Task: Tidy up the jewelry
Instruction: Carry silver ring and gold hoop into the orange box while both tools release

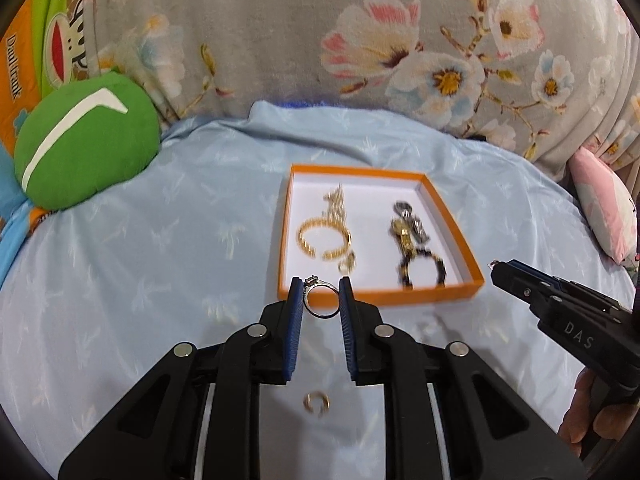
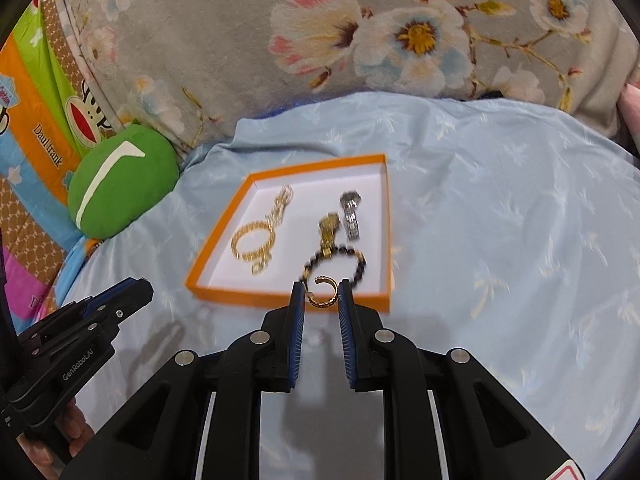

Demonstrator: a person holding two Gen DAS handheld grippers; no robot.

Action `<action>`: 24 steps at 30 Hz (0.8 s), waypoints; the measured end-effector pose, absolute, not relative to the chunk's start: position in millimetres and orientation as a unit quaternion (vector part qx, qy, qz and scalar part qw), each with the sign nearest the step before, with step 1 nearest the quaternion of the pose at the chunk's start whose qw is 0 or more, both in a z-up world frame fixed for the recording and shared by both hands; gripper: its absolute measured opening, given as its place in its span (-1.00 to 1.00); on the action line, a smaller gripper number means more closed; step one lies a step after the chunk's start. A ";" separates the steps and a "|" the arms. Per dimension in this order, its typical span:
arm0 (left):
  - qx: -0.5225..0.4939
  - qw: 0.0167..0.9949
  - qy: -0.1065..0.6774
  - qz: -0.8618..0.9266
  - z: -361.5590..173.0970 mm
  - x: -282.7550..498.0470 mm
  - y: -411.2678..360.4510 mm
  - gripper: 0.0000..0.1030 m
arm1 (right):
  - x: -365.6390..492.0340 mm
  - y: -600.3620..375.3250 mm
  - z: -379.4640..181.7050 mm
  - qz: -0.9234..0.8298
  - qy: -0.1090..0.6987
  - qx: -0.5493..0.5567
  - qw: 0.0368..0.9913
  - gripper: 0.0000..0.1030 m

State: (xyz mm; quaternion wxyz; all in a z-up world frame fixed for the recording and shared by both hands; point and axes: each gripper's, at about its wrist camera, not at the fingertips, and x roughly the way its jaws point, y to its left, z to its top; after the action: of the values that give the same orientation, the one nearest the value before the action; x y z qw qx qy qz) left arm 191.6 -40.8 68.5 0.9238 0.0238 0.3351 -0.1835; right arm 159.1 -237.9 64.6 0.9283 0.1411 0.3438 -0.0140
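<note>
An orange tray (image 1: pixel 380 298) with a white floor lies on the light blue sheet; it also shows in the right wrist view (image 2: pixel 288 298). It holds a gold bangle (image 1: pixel 323 238), a gold chain (image 1: pixel 335 200), a dark beaded bracelet (image 1: pixel 424 268) and watches (image 1: pixel 406 224). My left gripper (image 1: pixel 321 294) is shut on a silver stone ring (image 1: pixel 318 298) just before the tray's near rim. My right gripper (image 2: pixel 321 296) is shut on an open gold ring (image 2: pixel 322 292) over the tray's near edge. Another gold ring (image 1: pixel 317 403) lies on the sheet below my left gripper.
A green round cushion (image 1: pixel 86 142) lies at the far left. A grey floral quilt (image 1: pixel 360 40) rises behind the tray. A pink pillow (image 1: pixel 604 204) is at the right. The right gripper body (image 1: pixel 560 312) shows to the tray's right.
</note>
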 end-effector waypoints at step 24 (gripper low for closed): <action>0.068 0.904 0.377 -0.189 38.6 380.5 -127.3 -0.66 | 349.4 -251.7 35.8 0.000 0.412 0.118 0.904 -0.68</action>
State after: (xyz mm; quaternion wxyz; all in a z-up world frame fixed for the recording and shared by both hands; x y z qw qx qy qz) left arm 380.5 -127.3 38.6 0.9040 0.0684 0.3774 -0.1889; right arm 349.4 -251.7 35.8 0.9037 0.1177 0.4117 -0.0003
